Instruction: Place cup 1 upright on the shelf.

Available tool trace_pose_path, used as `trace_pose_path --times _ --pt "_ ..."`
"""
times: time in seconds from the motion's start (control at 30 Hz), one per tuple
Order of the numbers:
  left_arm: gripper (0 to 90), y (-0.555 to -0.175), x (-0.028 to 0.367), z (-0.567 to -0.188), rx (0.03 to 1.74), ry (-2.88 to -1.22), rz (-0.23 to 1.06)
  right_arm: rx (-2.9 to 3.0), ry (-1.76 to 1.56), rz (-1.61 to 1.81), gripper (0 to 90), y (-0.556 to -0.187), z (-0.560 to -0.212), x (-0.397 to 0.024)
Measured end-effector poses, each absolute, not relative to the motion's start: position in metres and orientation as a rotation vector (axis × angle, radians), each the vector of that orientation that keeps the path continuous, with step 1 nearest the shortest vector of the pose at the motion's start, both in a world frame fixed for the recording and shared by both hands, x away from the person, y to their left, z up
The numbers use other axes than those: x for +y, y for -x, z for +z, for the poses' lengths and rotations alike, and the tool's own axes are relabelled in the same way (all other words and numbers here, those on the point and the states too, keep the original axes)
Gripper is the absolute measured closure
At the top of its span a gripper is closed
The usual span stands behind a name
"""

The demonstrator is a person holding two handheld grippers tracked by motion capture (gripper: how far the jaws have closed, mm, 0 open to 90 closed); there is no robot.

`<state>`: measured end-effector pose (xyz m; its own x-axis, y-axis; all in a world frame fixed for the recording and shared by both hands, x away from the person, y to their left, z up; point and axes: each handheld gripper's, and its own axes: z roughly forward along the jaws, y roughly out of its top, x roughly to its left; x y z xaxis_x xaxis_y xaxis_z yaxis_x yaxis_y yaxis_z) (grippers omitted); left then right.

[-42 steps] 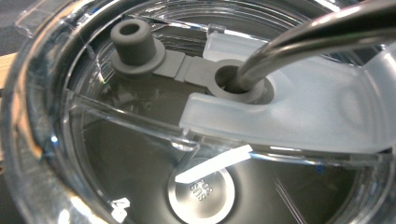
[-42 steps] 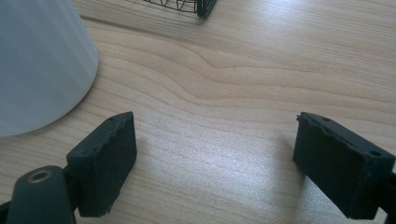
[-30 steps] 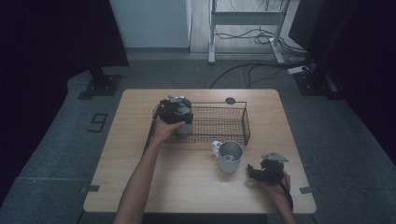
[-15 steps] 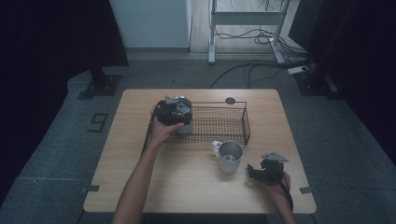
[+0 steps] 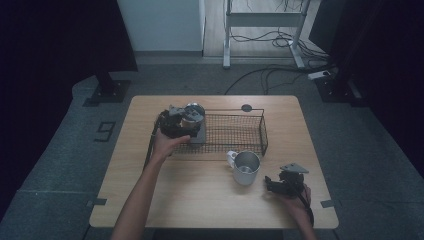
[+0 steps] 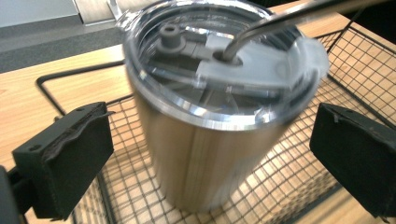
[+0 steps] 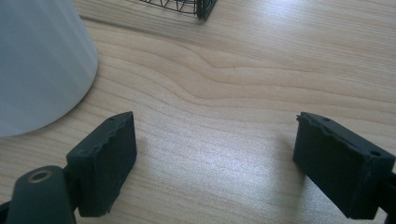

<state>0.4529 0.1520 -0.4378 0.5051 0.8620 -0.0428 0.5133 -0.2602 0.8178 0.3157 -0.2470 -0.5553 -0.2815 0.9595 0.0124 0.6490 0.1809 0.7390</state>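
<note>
Spreading wide, left gripper with jaws just opened, both pads clear of steel tumbler standing upright between them in wire basket; right gripper gaping over bare table, grey mug just beside its left pad

Tumbler stands in wire basket, at its left end. Basket sits toward desk far edge, centred. Mug on desk just before basket's near right corner. Left gripper beside tumbler; right gripper right of mug, near right edge.
</note>
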Motion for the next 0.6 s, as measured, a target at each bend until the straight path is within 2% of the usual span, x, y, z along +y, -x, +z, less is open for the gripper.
trace_pose_path --times 0.6 --pt "1.9 -0.401 0.17 -0.439 1.088 -1.929 0.514 2.0 -1.512 0.896 13.1 -0.316 -0.555 -0.247"
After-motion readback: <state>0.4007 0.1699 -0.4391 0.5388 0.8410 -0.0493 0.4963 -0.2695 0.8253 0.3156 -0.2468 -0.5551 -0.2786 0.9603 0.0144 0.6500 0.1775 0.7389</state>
